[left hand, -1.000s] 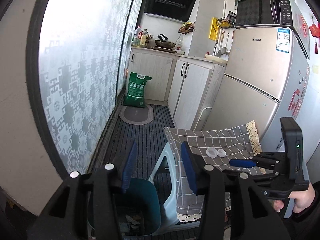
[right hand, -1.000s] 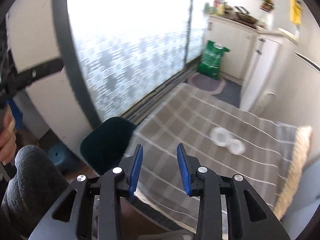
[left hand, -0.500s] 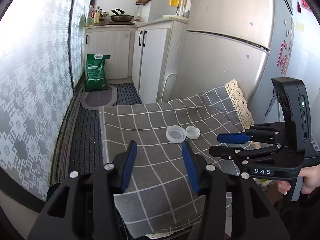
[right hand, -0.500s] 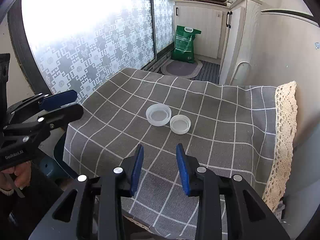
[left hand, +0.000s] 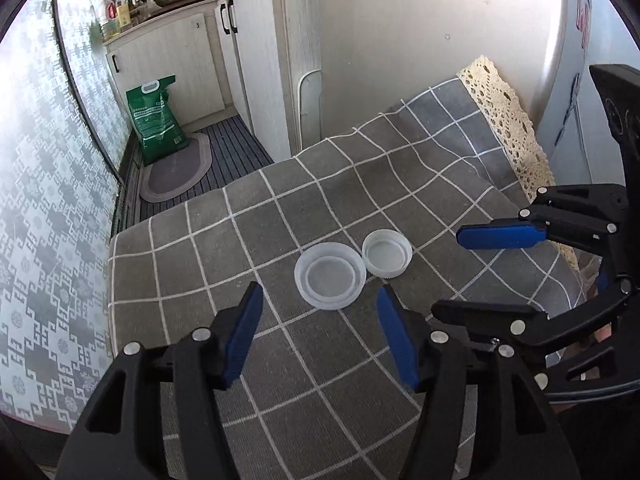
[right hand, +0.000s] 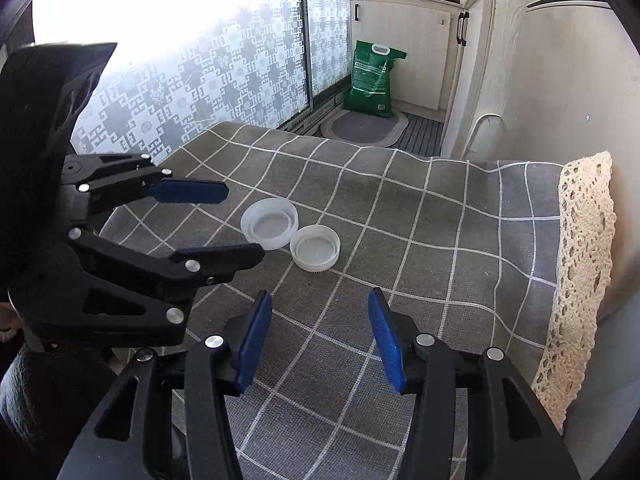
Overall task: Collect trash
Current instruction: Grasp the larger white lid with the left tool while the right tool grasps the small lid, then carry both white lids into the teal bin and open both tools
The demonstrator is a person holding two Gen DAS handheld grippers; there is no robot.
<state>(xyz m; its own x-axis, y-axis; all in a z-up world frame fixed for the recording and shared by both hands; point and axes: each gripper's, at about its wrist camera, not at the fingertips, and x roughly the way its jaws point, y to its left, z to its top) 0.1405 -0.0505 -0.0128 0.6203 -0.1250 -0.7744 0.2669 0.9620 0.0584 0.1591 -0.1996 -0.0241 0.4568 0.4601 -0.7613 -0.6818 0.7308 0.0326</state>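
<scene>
Two pieces of trash lie on the counter under a grey checked tablecloth with a cream lace edge (left hand: pixel 505 112): a wide translucent plastic lid with a raised rim (left hand: pixel 330 275) and, touching its side, a smaller white ribbed screw cap (left hand: pixel 387 253). Both sit open side up, near the middle of the cloth. Taking the wide lid as the landmark, the white cap lies on its lace-edge side, and the patterned frosted window (right hand: pixel 224 76) is on the opposite side, beyond the cloth's edge.

The left tongs (left hand: pixel 320 330) are spread apart and empty, with the wide lid straight ahead, just beyond the blue fingertips and roughly centred between them. The right tongs (right hand: pixel 320 334) are also apart and empty; from their view the white cap (right hand: pixel 315 247) lies ahead and a little left of centre, with the lid (right hand: pixel 269 223) farther off behind it.

Both pieces are round, so no long axis governs the grip. The left tongs look nearer to the lid and the right tongs to the cap. Since lid and cap touch, a finger closing between them may nudge the neighbour. Whether the spread clears the lid's rim is hard to judge through the fisheye.
</scene>
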